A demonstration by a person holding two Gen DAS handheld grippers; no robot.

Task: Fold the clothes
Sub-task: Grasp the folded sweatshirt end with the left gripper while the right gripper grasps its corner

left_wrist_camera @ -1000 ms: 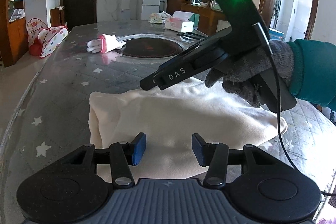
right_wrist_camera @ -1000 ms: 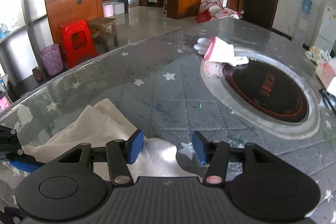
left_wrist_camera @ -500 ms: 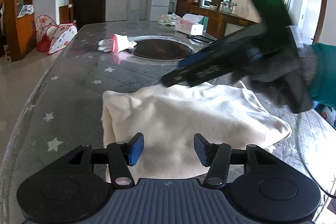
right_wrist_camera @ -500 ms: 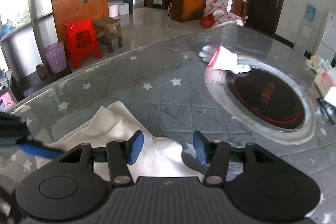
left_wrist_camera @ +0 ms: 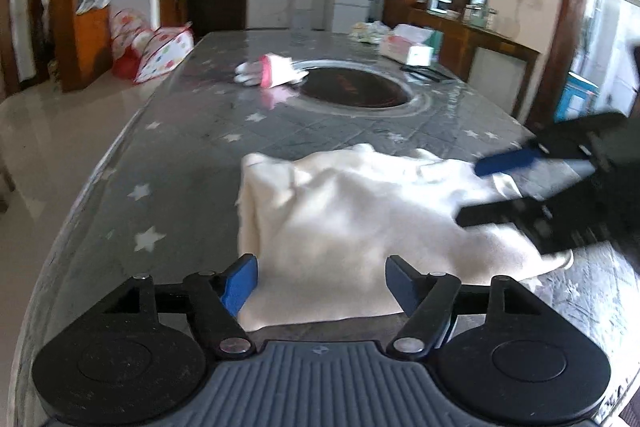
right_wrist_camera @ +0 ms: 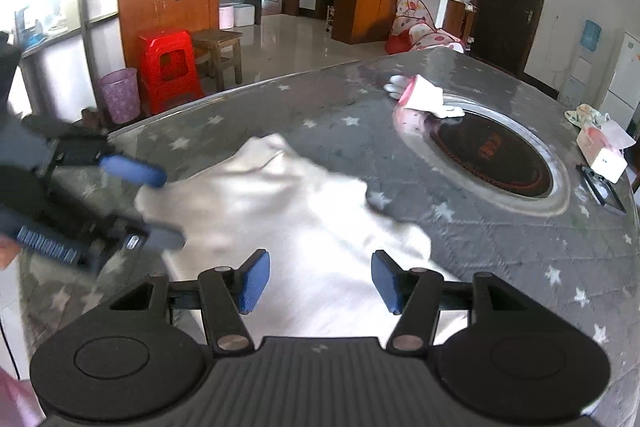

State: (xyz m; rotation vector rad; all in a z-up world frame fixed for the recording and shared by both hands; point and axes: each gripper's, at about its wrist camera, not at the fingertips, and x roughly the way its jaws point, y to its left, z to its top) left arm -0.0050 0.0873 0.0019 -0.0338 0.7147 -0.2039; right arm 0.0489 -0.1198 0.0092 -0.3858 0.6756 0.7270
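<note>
A cream folded garment [left_wrist_camera: 360, 223] lies on the grey star-patterned table [left_wrist_camera: 172, 187]; it also shows in the right wrist view [right_wrist_camera: 288, 223]. My left gripper [left_wrist_camera: 322, 285] is open and empty, just above the garment's near edge. It appears blurred at the left of the right wrist view [right_wrist_camera: 156, 205]. My right gripper [right_wrist_camera: 318, 281] is open and empty over the garment's near part. In the left wrist view it hovers open over the garment's right side [left_wrist_camera: 476, 193].
A pink-cuffed white glove [left_wrist_camera: 270, 73] lies beside the round black hotplate [left_wrist_camera: 352, 93] set in the table. A tissue box [left_wrist_camera: 412, 49] and black glasses [right_wrist_camera: 600, 183] lie further back. A red stool [right_wrist_camera: 170, 69] and purple bin [right_wrist_camera: 120, 99] stand on the floor.
Both grippers have pulled back and risen from the garment. The right gripper has swung from over the garment's middle to its right side. The garment lies more spread and flat.
</note>
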